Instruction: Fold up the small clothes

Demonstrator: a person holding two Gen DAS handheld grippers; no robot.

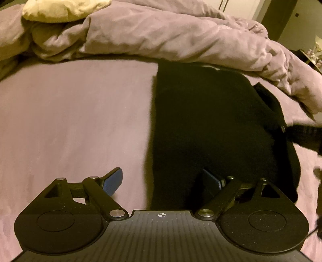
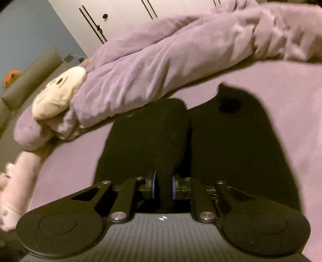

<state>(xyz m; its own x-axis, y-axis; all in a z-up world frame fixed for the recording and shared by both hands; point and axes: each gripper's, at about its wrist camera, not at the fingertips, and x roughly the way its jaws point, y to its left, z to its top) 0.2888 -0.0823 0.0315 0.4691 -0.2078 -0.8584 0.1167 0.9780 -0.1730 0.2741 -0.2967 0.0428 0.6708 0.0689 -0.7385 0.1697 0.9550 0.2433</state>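
Left tongs (image 1: 164, 179) spread wide, low over the bed (image 1: 70, 125), blue pads (image 1: 113, 179) well apart and gripping nothing. The left pad sits above bare mauve sheet, the right one over the near edge of the black garment (image 1: 211, 125). That garment lies flat on the sheet, right of centre in the left view, its far end tucked against the rumpled duvet (image 1: 161, 32). A cream pillow (image 1: 62, 9) pokes out at the back.

Over to the right tongs (image 2: 163, 186): narrow, pinched on a fold of the garment (image 2: 161, 141), dark fuzzy cloth squeezed between the two blue pads (image 2: 174, 187) and rising in a ridge away from them. The rest of the black cloth spreads on the sheet either side of that ridge. Beyond it the duvet (image 2: 161, 66) heaps across the bed, a cream plush toy (image 2: 60, 92) nestled at its left end, and something pink (image 2: 18, 181) lies at the far left edge, too blurred to name
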